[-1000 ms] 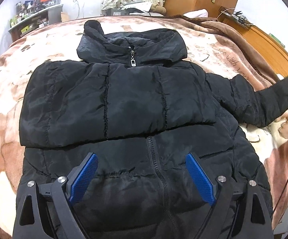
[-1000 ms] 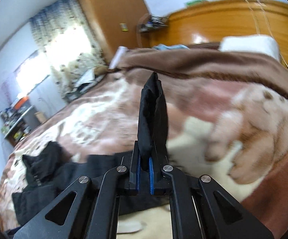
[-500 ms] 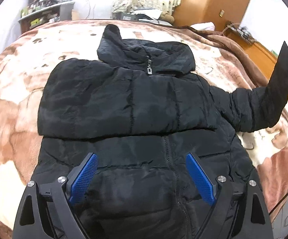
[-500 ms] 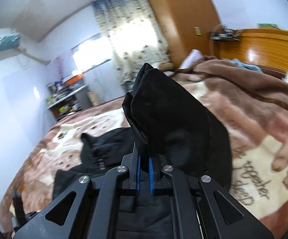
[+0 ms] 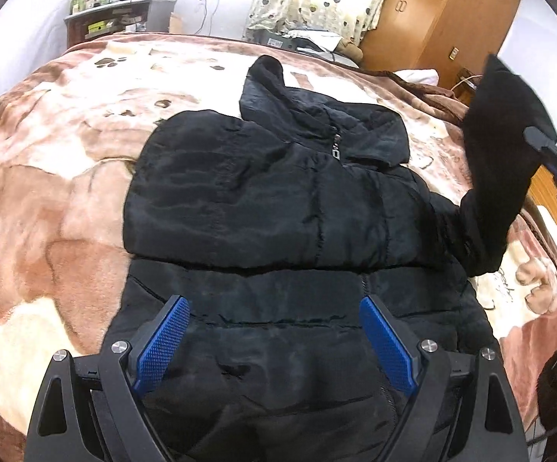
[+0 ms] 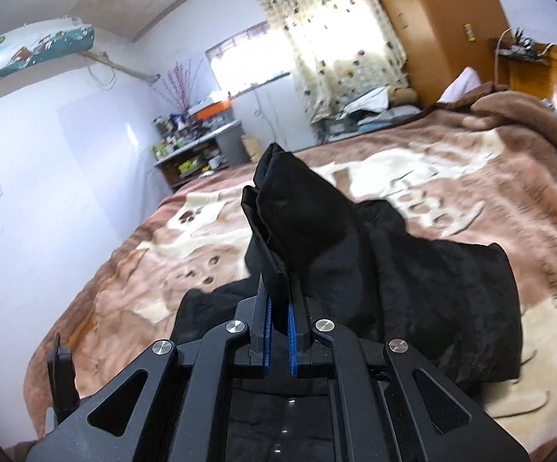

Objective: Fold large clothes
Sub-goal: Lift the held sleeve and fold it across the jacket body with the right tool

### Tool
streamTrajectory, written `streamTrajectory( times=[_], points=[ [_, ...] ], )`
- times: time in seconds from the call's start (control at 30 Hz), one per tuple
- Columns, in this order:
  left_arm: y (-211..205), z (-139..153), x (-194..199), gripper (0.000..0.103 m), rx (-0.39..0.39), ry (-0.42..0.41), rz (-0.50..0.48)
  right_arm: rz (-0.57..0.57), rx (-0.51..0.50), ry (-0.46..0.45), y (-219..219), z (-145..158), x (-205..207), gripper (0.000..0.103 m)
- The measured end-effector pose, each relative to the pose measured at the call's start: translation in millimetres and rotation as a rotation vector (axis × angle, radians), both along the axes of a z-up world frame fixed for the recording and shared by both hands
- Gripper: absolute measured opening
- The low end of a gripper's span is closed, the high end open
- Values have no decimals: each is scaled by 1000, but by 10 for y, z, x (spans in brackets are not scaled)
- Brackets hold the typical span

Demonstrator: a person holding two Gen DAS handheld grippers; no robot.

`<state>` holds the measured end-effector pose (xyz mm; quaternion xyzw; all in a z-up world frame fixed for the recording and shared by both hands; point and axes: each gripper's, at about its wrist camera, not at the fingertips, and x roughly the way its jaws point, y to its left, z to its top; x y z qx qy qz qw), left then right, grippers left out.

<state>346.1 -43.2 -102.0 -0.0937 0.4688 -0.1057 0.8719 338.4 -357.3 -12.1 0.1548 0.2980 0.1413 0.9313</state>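
A black puffer jacket (image 5: 278, 231) lies front up on the bed, hood (image 5: 317, 123) at the far end. One sleeve is folded flat across the chest. My left gripper (image 5: 274, 331) is open and empty, hovering over the jacket's lower front. My right gripper (image 6: 277, 308) is shut on the cuff of the other sleeve (image 6: 317, 231) and holds it raised above the bed. In the left wrist view this sleeve (image 5: 501, 154) stands up at the right, pinched by the right gripper (image 5: 540, 140).
The bed is covered by a brown and cream blanket (image 5: 47, 192). A wooden headboard (image 6: 555, 73) and wardrobe (image 5: 451, 11) stand at the right. A cluttered shelf (image 5: 124, 11) stands by the far wall.
My right gripper has lifted the sleeve off the bed and swung it up and toward the jacket's body. My left gripper stayed open and drifted over the jacket's lower front.
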Motion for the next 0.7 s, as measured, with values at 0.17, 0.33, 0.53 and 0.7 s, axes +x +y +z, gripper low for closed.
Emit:
streamTrajectory(
  times=[0.17, 0.33, 0.53, 0.7],
  points=[
    [116, -25, 39, 90, -10, 0, 19, 35, 10, 41, 219, -191, 108, 6],
    [158, -81, 117, 90, -13, 13, 22, 73, 38, 97, 358, -413, 164, 6],
    [119, 9, 305, 90, -112, 3, 7, 86, 117, 218, 368, -802, 232, 9],
    [-48, 112, 515, 90, -183, 13, -13, 100, 151, 224, 283, -819, 153, 27]
  ],
)
